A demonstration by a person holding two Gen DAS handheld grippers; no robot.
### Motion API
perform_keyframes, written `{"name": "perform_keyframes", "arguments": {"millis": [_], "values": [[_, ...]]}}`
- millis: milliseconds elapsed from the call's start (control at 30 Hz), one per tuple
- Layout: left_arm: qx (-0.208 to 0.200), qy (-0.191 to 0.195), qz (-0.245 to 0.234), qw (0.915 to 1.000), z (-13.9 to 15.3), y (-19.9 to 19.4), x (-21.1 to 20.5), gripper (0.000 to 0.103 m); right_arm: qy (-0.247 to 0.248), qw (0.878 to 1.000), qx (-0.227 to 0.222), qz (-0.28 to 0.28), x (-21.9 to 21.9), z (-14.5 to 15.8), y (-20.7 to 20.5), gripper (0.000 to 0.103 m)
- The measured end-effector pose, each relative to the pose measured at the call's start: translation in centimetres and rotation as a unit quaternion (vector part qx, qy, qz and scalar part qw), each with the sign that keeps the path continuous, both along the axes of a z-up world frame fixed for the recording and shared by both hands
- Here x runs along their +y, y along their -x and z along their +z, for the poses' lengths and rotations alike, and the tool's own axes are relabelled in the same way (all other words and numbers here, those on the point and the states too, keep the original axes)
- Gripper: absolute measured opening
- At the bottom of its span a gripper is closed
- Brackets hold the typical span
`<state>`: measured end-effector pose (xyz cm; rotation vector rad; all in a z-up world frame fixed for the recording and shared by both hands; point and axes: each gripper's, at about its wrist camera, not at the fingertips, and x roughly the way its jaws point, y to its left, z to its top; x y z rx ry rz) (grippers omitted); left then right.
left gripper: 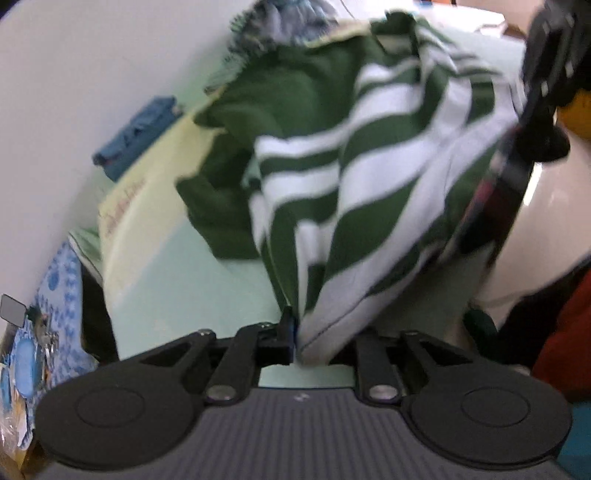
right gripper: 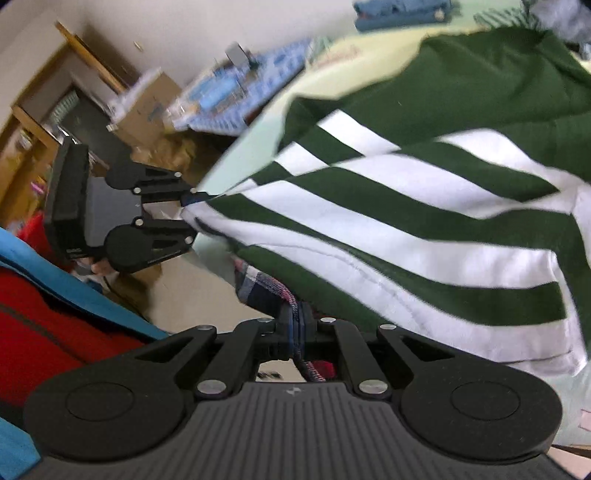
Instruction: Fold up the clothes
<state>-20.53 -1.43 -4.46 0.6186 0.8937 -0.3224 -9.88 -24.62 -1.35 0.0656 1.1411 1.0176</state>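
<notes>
A green sweater with white stripes [left gripper: 369,166] hangs bunched above the mint bed sheet [left gripper: 192,288]. My left gripper [left gripper: 295,336] pinches its white hem corner, and the cloth covers one finger. In the right wrist view that gripper [right gripper: 190,214] sits at the left with the sweater [right gripper: 406,221] stretched away from it. My right gripper [right gripper: 297,325] is shut on a red-and-blue plaid cloth [right gripper: 266,288] that lies under the sweater's lower edge. In the left wrist view the right gripper [left gripper: 517,155] is blurred at the upper right, with plaid [left gripper: 480,206] below it.
A folded blue garment [left gripper: 140,133] and a pale yellow cloth [left gripper: 147,192] lie on the bed near the wall. A fuzzy grey-blue item [left gripper: 288,22] lies behind the sweater. A blue patterned table [right gripper: 229,92] and a cardboard box [right gripper: 147,107] stand beside the bed. Red-and-blue clothing [right gripper: 44,325] is close by.
</notes>
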Motion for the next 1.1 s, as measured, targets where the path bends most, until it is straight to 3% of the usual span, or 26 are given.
{"name": "perform_keyframes", "arguments": {"millis": [67, 133, 167, 233, 300, 367, 400, 433, 500, 567, 733, 833, 967, 1100], "values": [[0.026, -0.002, -0.004, 0.9997, -0.1, 0.3, 0.9, 0.025, 0.009, 1.000, 0.011, 0.015, -0.7, 0.3, -0.7, 0.008], [0.056, -0.002, 0.005, 0.9984, 0.3, 0.1, 2.5, 0.028, 0.015, 0.999, 0.004, 0.032, -1.6, 1.5, -1.8, 0.027], [0.073, -0.001, 0.015, 0.9972, 0.7, -0.2, 3.4, 0.028, 0.015, 0.999, -0.014, 0.035, -2.2, 2.5, -2.6, 0.028], [0.070, 0.005, 0.050, 0.9963, 2.2, -1.8, 4.9, 0.028, 0.007, 0.998, -0.054, 0.019, -3.7, 4.5, -5.4, 0.030], [0.042, 0.042, 0.095, 0.9937, 4.0, -4.8, 5.7, 0.041, 0.018, 0.994, -0.105, -0.029, -4.8, 5.0, -9.1, 0.037], [0.018, 0.111, 0.134, 0.9846, 5.1, -8.9, 5.6, 0.057, 0.069, 0.978, -0.180, -0.084, -4.9, 4.2, -13.0, 0.045], [0.010, 0.141, 0.137, 0.9804, 5.3, -11.2, 5.2, 0.061, 0.104, 0.964, -0.219, -0.106, -4.7, 3.4, -15.1, 0.048], [0.001, 0.169, 0.141, 0.9756, 5.3, -13.4, 4.7, 0.072, 0.130, 0.954, -0.240, -0.125, -4.6, 2.3, -17.3, 0.049], [-0.013, 0.164, 0.153, 0.9745, 4.1, -18.6, 3.3, 0.082, 0.177, 0.932, -0.272, -0.160, -4.4, 0.0, -21.7, 0.048], [-0.026, 0.159, 0.166, 0.9729, 2.9, -23.9, 1.9, 0.084, 0.193, 0.925, -0.275, -0.177, -4.7, -1.8, -25.8, 0.048], [-0.005, 0.173, 0.235, 0.9563, 0.5, -34.6, 1.8, 0.087, 0.194, 0.925, -0.284, -0.163, -4.3, -4.0, -31.6, 0.041], [0.007, 0.185, 0.258, 0.9481, -0.5, -38.6, 1.7, 0.095, 0.175, 0.937, -0.254, -0.164, -5.0, -3.4, -33.6, 0.042], [0.003, 0.200, 0.269, 0.9420, -0.7, -40.7, 1.4, 0.098, 0.140, 0.954, -0.209, -0.163, -5.2, -2.1, -36.3, 0.036], [-0.002, 0.195, 0.264, 0.9446, -0.6, -41.2, 1.0, 0.098, 0.127, 0.950, -0.204, -0.197, -4.5, -0.9, -40.6, 0.035]]}}
